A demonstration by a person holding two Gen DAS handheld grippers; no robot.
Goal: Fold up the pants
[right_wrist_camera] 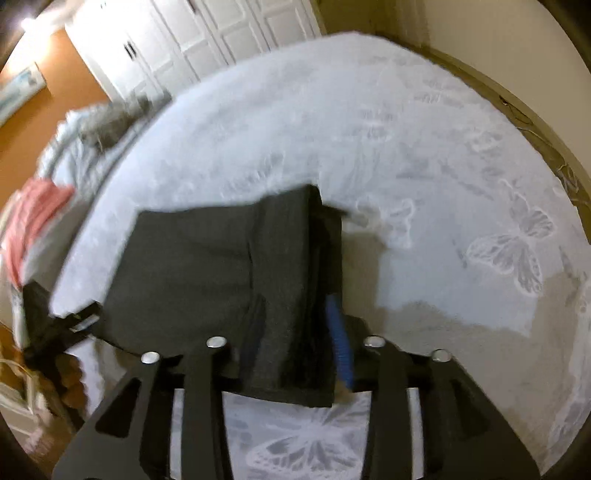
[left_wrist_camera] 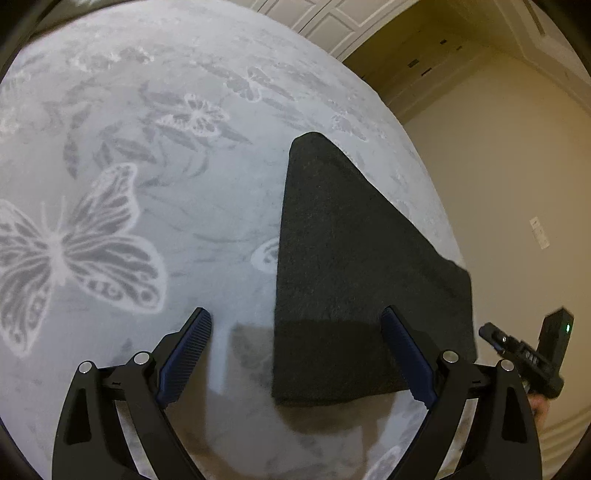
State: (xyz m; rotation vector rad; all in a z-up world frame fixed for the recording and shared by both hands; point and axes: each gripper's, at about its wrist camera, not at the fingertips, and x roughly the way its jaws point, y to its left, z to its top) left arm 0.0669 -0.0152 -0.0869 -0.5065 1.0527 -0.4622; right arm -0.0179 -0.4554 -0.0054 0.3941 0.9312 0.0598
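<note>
Dark grey pants (left_wrist_camera: 351, 258) lie folded into a narrow stack on a pale butterfly-print blanket (left_wrist_camera: 110, 155). My left gripper (left_wrist_camera: 295, 312) hangs open above the stack's near left edge. Its right finger (left_wrist_camera: 404, 350) is over the cloth, its left finger over bare blanket, and nothing is between the pads. My right gripper (left_wrist_camera: 517, 350) shows at the right edge. In the right wrist view, the thick folded end of the pants (right_wrist_camera: 192, 266) lies between the fingers of my right gripper (right_wrist_camera: 295, 299). The blue pad (right_wrist_camera: 338, 343) stands just off the cloth. The picture is blurred.
The blanket (right_wrist_camera: 424, 147) covers a bed that drops off just beyond the pants, towards a beige wall (left_wrist_camera: 498, 166). A heap of pink and grey laundry (right_wrist_camera: 40, 206) sits at the bed's far corner. White wardrobe doors (right_wrist_camera: 207, 33) stand behind it.
</note>
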